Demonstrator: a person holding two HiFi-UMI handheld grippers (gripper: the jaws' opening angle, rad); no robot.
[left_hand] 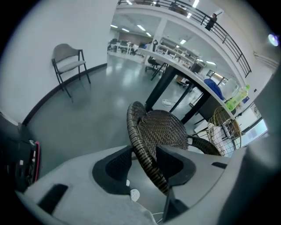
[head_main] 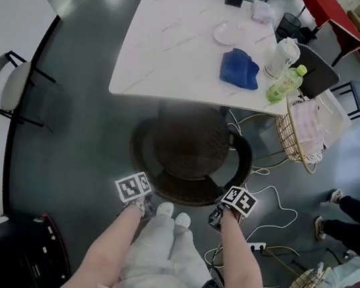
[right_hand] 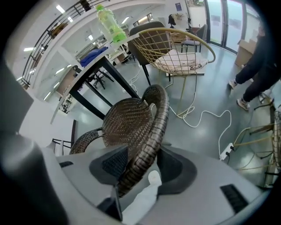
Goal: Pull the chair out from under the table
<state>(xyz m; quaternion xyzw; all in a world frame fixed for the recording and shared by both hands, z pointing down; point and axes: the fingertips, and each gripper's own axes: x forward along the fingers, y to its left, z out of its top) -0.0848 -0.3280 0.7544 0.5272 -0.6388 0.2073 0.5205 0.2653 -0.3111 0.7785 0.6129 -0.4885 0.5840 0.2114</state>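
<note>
A dark wicker tub chair (head_main: 189, 149) stands half under the white marble table (head_main: 175, 44), with its curved back rim toward me. My left gripper (head_main: 138, 202) is at the left end of that rim and my right gripper (head_main: 217, 217) at the right end, both pointing steeply down. In the left gripper view the woven rim (left_hand: 147, 154) runs between the jaws of the left gripper (left_hand: 145, 165), and slivers of floor show beside it. The right gripper view shows the rim (right_hand: 147, 145) between the right gripper's (right_hand: 140, 169) jaws the same way. Both are open.
A gold wire chair (head_main: 296, 135) stands right of the wicker chair, with white cables (head_main: 273, 195) and a power strip (head_main: 257, 246) on the floor. A blue cloth (head_main: 239, 68) and green bottle (head_main: 285, 84) sit on the table. A grey chair (head_main: 6, 85) stands far left.
</note>
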